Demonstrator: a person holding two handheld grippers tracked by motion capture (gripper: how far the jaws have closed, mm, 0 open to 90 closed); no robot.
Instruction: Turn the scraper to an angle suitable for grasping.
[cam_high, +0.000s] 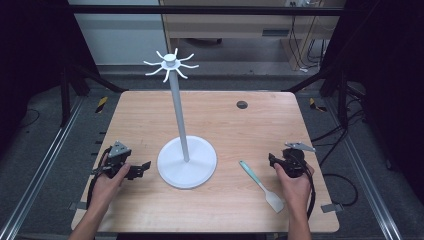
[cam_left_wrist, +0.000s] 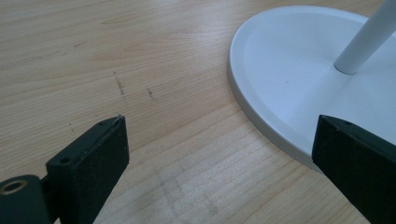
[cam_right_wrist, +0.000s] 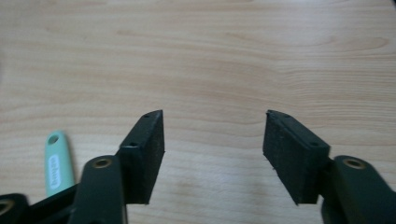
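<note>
Approach step, nothing grasped. Right gripper (cam_high: 272, 159) stands released and empty, as does left gripper (cam_high: 145, 165) beside the stand (cam_high: 186, 161). Spatula (cam_high: 261, 185) lies flat at seven o'clock of the right gripper, just beside it. Judged next: lower over the handle, clench

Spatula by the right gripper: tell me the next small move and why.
Probably swing the right gripper left over the spatula's green handle and lower onto it. Its jaws stand open with bare table between them, and the spatula lies flat just beside it, untouched; the hook stand looks like its destination.
</note>
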